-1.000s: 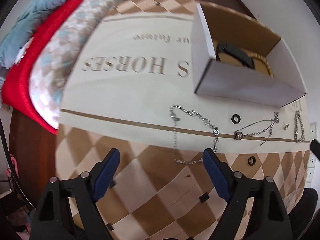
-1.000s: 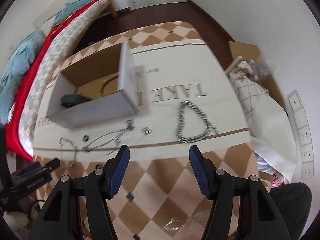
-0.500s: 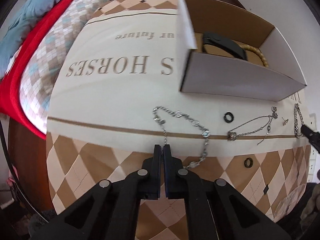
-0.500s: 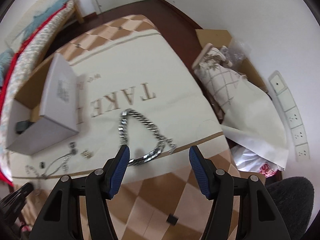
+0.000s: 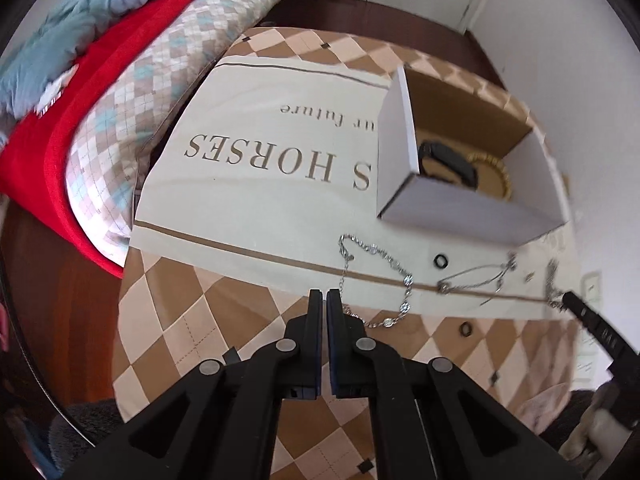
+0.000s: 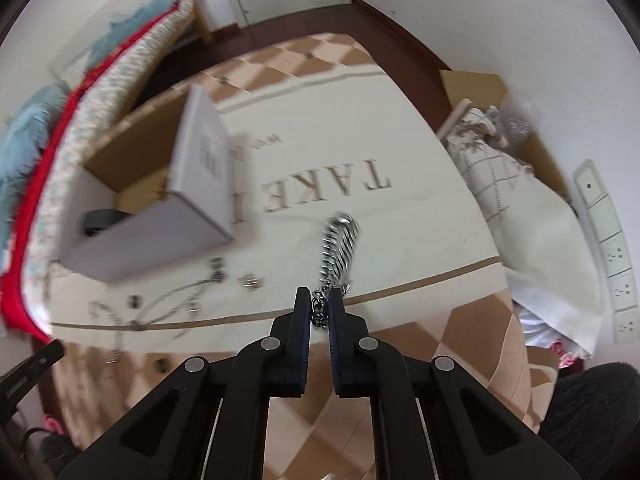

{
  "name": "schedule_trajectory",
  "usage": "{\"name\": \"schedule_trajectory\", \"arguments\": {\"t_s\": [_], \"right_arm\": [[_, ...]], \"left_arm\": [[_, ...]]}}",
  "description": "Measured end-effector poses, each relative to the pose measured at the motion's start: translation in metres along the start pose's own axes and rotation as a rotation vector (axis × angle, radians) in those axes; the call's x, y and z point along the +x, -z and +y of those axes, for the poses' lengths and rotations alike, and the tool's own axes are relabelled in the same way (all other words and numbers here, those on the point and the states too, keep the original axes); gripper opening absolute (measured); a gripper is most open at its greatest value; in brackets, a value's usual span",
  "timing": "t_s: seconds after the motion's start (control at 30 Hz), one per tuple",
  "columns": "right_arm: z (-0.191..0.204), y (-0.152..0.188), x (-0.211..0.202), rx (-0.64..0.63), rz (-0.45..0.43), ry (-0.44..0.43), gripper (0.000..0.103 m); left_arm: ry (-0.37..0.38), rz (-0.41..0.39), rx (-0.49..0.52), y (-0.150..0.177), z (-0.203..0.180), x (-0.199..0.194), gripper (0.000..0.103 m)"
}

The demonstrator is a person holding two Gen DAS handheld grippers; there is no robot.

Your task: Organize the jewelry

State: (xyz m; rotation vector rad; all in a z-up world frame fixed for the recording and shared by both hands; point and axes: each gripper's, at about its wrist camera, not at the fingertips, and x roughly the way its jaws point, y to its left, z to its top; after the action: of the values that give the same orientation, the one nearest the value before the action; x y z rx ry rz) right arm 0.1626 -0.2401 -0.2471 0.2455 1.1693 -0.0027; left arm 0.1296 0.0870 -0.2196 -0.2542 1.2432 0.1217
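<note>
My left gripper is shut, its tips beside the thin silver bracelet on the cloth; whether it grips the chain I cannot tell. My right gripper is shut on the thick silver chain, which is bunched up ahead of the tips. An open white cardboard box holds a black band and a gold beaded bracelet. A thin necklace, two black rings and a small earring lie on the cloth.
The cream cloth with brown lettering covers a checkered table. A bed with red and blue blankets is at the left. A cardboard box with bags stands on the floor at the right, near a white power strip.
My right gripper has closed on the thick chain and bunched it up. My left gripper closed earlier and has stayed shut, now drawn back a little with the box farther away.
</note>
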Motion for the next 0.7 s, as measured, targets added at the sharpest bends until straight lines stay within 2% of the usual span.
{"name": "schedule_trajectory", "arguments": {"t_s": [0.07, 0.23, 0.5, 0.53, 0.57, 0.6, 0.67, 0.7], "right_arm": [[0.004, 0.001, -0.008, -0.008, -0.009, -0.018, 0.009], [0.006, 0.005, -0.010, -0.009, -0.001, -0.035, 0.009], [-0.001, 0.011, -0.003, -0.010, 0.029, -0.027, 0.009], [-0.002, 0.011, -0.003, -0.007, 0.030, -0.026, 0.009], [-0.003, 0.011, -0.002, -0.004, 0.033, -0.026, 0.009], [-0.005, 0.011, -0.002, 0.001, 0.036, -0.026, 0.009], [-0.006, 0.010, -0.001, 0.006, 0.037, -0.027, 0.009], [-0.006, 0.010, -0.001, 0.005, 0.038, -0.026, 0.009]], "left_arm": [[0.052, 0.033, -0.055, -0.003, 0.010, 0.008, 0.006], [0.110, 0.157, -0.070, 0.001, -0.002, 0.038, 0.006], [0.038, 0.145, 0.095, 0.005, -0.045, 0.052, 0.009], [0.019, 0.133, 0.121, 0.005, -0.049, 0.052, 0.011], [0.014, 0.128, 0.144, 0.006, -0.054, 0.052, 0.018], [0.019, 0.127, 0.154, 0.006, -0.057, 0.051, 0.032], [0.024, 0.115, 0.161, 0.006, -0.060, 0.050, 0.051], [0.022, 0.106, 0.166, 0.006, -0.061, 0.049, 0.051]]}}
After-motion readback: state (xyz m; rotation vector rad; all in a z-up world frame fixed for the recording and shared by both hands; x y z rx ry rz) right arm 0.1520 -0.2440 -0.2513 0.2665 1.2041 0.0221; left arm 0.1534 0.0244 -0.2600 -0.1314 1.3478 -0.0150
